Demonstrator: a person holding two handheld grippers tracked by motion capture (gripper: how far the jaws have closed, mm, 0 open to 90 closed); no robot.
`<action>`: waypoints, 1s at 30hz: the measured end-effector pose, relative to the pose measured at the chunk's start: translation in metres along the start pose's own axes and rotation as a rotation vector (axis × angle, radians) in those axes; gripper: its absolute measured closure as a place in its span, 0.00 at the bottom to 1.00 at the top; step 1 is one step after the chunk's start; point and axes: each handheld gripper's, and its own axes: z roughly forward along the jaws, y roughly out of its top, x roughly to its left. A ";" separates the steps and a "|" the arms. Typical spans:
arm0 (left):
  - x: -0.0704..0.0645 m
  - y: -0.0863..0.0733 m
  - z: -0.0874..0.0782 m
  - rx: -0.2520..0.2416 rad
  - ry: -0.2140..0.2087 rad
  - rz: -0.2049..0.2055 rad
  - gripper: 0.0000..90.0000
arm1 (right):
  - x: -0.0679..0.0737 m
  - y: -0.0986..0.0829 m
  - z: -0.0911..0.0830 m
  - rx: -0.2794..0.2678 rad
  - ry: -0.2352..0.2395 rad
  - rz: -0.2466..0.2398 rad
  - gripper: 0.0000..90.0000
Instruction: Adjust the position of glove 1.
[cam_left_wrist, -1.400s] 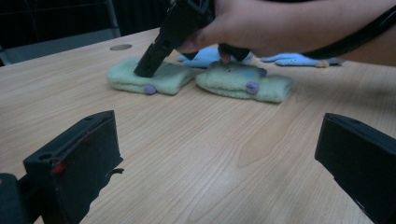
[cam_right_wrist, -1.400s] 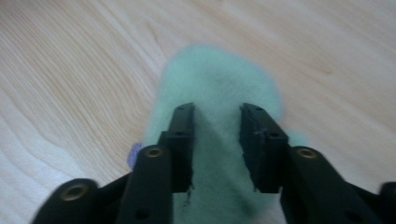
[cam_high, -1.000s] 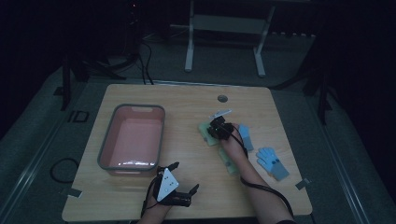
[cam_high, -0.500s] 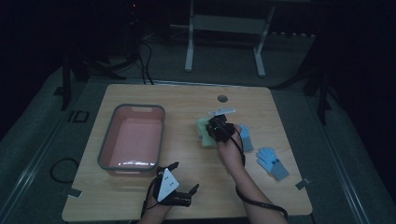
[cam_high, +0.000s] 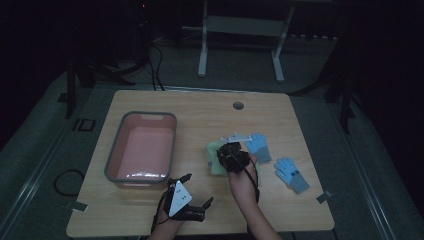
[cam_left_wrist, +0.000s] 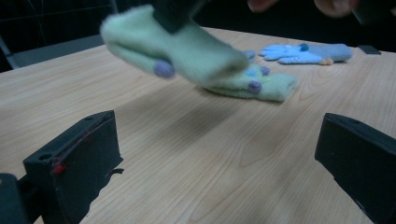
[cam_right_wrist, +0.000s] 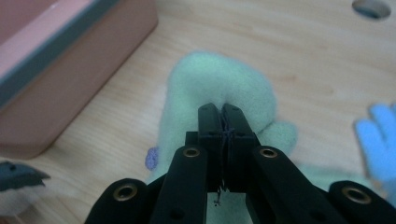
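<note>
Right gripper (cam_right_wrist: 223, 122) clamped on green glove (cam_right_wrist: 219, 84), left gripper (cam_high: 196, 194) apart, idle. Lift clear, carry over pink tub (cam_high: 116, 150) w/o snagging 2nd glove.

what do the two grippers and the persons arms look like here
Both grippers are black, each with two blocky black jaws. The left gripper carries a pale grey three-cornered plate with small dark marks, and a black cable loops beside it. The right gripper has black links with brass-ringed holes. The forearms in the high view look bare, with no sleeves.
</note>
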 end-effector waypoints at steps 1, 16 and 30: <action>0.000 0.000 0.000 -0.002 0.002 -0.002 0.00 | 0.001 -0.004 0.001 0.003 -0.004 0.004 0.98; -0.001 0.000 0.000 -0.004 -0.003 0.000 0.00 | 0.008 -0.038 0.060 0.098 -0.061 0.028 0.96; 0.000 0.000 0.000 0.000 -0.008 0.000 0.00 | -0.003 -0.033 0.055 0.046 0.008 -0.033 0.75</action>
